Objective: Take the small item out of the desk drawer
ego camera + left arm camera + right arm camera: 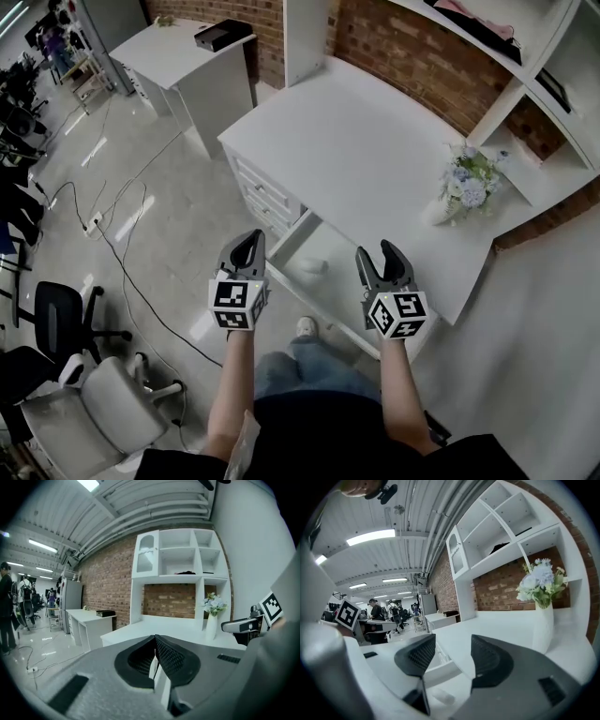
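Observation:
The white desk's drawer [323,246] stands pulled out, and a small white item [310,267] lies in it near the front left; it also shows low in the right gripper view as a small white item [443,697]. My left gripper [247,246] hovers at the drawer's left edge, its jaws closed together with nothing between them. My right gripper [385,255] hangs over the drawer's right side, jaws apart and empty. In the right gripper view the drawer's front rail [440,671] crosses between the open fingers [417,656].
A white vase of flowers [461,186] stands on the desk top [356,141] at the right, under white shelving [544,103]. A second white desk [183,61] is at the back left. Office chairs [84,394] and floor cables [122,253] lie left of me.

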